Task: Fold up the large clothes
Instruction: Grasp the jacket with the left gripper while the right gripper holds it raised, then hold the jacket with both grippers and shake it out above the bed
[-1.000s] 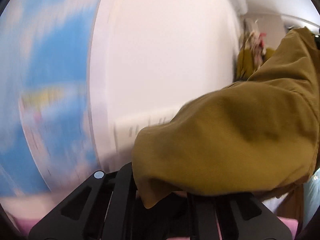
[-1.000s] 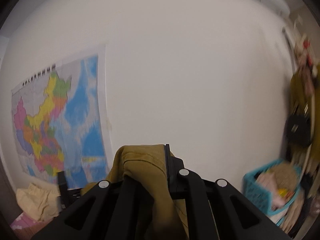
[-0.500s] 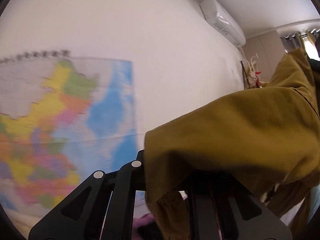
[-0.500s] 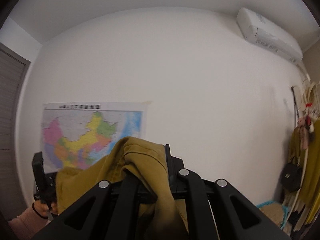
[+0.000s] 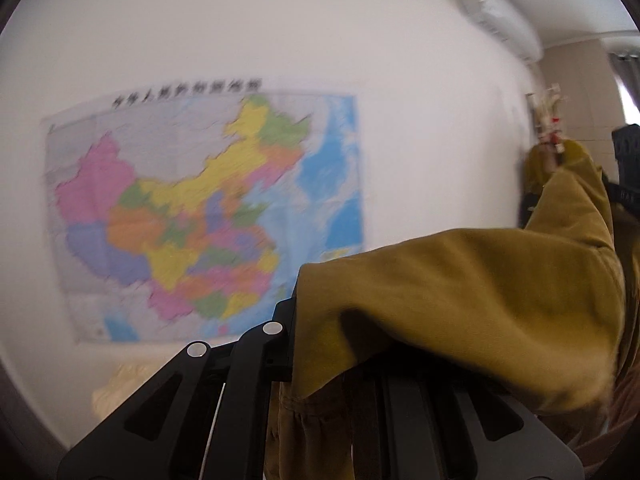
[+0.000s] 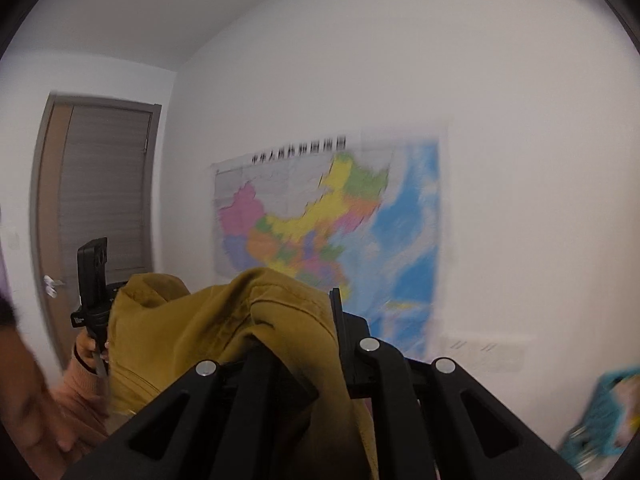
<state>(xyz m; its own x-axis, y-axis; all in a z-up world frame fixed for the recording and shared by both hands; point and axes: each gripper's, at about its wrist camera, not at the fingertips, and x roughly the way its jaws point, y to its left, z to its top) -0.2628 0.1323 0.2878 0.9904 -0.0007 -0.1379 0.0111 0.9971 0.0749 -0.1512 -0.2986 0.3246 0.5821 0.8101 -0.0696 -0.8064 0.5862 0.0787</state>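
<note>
White wall fills both views, with a coloured map (image 5: 204,216) taped to it; its heading is too blurred to read. Only the left wrist view shows the air conditioner (image 5: 496,12) high to the map's right. Only the right wrist view shows the brown door (image 6: 100,216) left of the map, a teal basket (image 6: 604,416) low to its right, and a hand (image 6: 90,350). The left gripper (image 5: 340,360) is clenched on the mustard garment (image 5: 460,300). The right gripper (image 6: 308,360) is clenched on the same cloth, which hangs between them below the map.
</note>
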